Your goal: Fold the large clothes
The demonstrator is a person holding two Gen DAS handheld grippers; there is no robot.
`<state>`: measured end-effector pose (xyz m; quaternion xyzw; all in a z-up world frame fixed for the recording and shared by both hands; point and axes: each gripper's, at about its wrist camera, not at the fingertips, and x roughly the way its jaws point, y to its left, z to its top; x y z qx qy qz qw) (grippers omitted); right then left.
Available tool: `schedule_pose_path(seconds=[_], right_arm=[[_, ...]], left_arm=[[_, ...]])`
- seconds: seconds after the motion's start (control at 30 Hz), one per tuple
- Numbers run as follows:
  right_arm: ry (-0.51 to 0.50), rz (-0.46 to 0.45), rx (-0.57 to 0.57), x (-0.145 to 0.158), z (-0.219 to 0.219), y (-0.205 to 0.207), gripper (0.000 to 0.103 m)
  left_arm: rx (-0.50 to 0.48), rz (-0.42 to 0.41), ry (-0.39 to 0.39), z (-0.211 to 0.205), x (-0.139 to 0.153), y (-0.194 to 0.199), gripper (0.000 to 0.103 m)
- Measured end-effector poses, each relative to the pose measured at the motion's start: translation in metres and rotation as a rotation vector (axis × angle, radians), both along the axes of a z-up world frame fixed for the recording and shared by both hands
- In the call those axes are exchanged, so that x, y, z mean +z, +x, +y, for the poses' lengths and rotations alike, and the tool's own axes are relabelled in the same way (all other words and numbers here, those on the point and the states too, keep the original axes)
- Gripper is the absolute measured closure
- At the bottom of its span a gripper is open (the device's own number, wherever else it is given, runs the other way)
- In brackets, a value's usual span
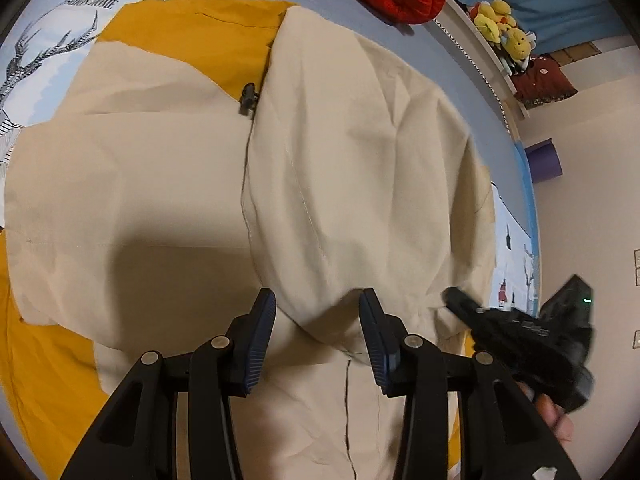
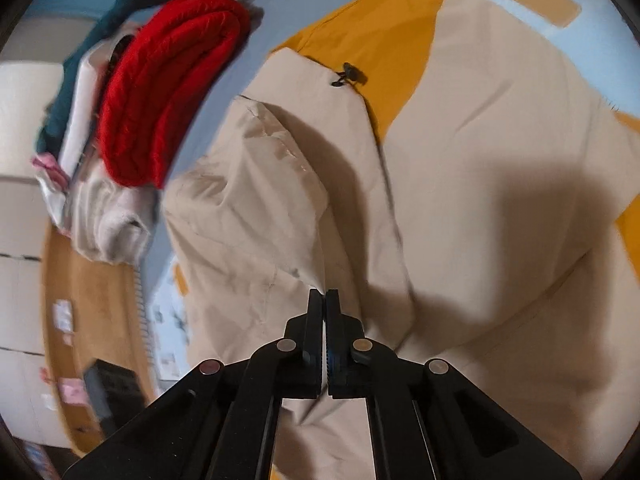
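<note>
Your left hand-held gripper (image 1: 318, 312) sat at the bottom centre of the left wrist view with its jaws partly apart. A rounded fold of the beige jacket (image 1: 168, 184) bulged between the two blue pads (image 1: 262, 336). The cloth looked close to both pads, but you could not tell from this view whether they pressed on it.

Your right hand-held gripper (image 2: 324, 300) stood at the lower centre of the right wrist view, clenched, its fingers together with only a thin sliver between them. The beige cloth ran right up to its tips, and a pale edge showed in that sliver, so it appeared to pinch the jacket's fabric. In the left wrist view the same gripper showed as a blurred black shape at the lower right, with your hand (image 1: 554, 416) beneath it.

The jacket lay spread over a bed (image 1: 340, 0) covered in grey-blue, filling the middle of both views, its mustard-yellow lining (image 1: 192, 32) exposed at the upper left and a small black cord toggle (image 1: 248, 98) near the collar.

At the upper left, printed words on the bedsheet (image 1: 52, 44) ended in "HOME"; the first word was too blurred to read.
</note>
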<state>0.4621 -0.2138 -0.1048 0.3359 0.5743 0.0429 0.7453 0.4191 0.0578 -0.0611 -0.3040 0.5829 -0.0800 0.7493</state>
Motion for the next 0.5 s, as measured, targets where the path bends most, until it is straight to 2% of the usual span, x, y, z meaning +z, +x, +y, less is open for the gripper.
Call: schedule_pose_path(seconds=[0.1,0.17,0.3,0.33,0.4,0.43,0.47,0.5], right_arm=[[-0.092,0.061,-0.048,-0.007,-0.013,0.0,0.096],[-0.138,0.049,-0.059,0.001,-0.017,0.0,0.095],[-0.241,-0.144,-0.045,0.045,-0.007,-0.003,0.091],[-0.238,-0.181,-0.032,0.051,-0.003,-0.004,0.088],[-0.181,-0.263,0.076,0.058,0.019,-0.001,0.081],[-0.144,-0.259,0.132,0.054,0.028,0.001,0.072],[-0.084,-0.218,0.219,0.041,0.043,0.005,0.061],[-0.059,-0.142,0.284,0.024,0.055,0.005,0.058]], left_arm=[[-0.017,0.002,0.015,-0.005,-0.001,0.001,0.064],[-0.023,-0.002,0.026,-0.005,0.0,0.001,0.064],[-0.007,-0.023,0.019,-0.001,0.009,0.003,0.064],[-0.005,-0.026,0.018,0.0,0.01,0.003,0.064],[-0.001,-0.03,0.02,0.003,0.012,0.002,0.064],[0.003,-0.029,0.02,0.005,0.013,0.001,0.064],[0.007,-0.029,0.018,0.006,0.014,0.001,0.064],[0.009,-0.029,0.015,0.008,0.014,0.001,0.064]])
